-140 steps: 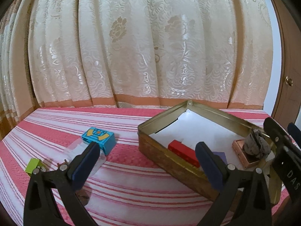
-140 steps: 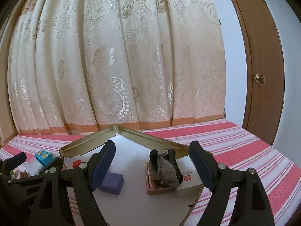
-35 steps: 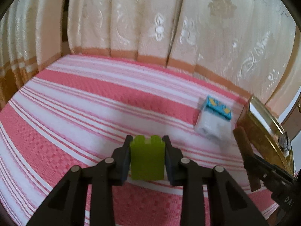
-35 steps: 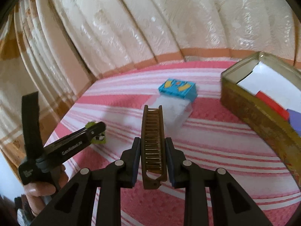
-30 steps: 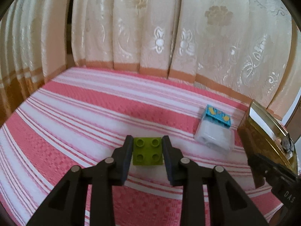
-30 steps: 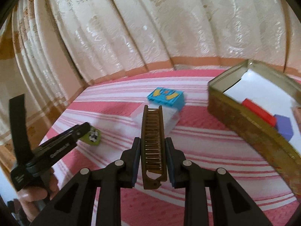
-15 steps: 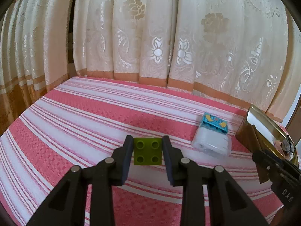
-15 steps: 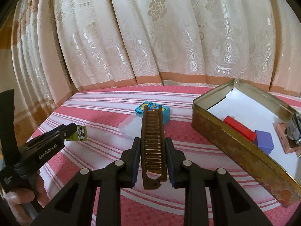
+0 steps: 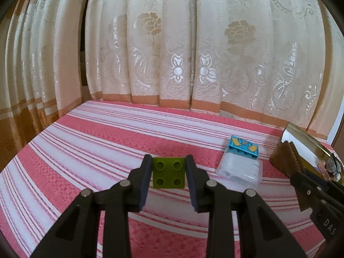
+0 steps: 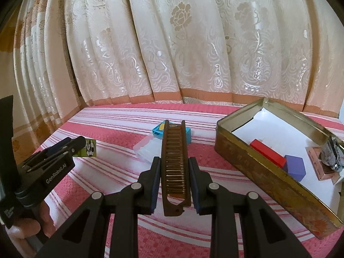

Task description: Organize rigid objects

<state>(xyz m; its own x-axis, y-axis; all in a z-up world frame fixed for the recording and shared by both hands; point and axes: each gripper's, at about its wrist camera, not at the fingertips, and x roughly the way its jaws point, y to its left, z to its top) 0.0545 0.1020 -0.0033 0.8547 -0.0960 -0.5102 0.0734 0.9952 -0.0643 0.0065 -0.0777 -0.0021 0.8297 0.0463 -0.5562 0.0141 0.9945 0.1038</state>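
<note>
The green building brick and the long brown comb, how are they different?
The green building brick is small and square with four round studs; the long brown comb is narrow with rows of teeth. The brick sits in the left gripper; the comb sits in the right gripper and sticks out far past its fingers. Both are hard, clamped and lifted above the striped cloth.

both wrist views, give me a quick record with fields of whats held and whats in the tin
left gripper: shut on green building brick, studs facing camera
right gripper: shut on brown folding comb, lengthwise between fingers
gold tin: open, paper-lined, on striped cloth at right
in tin: red block, purple cube, pink box under a grey lump
loose on cloth: clear box with blue lid
</note>
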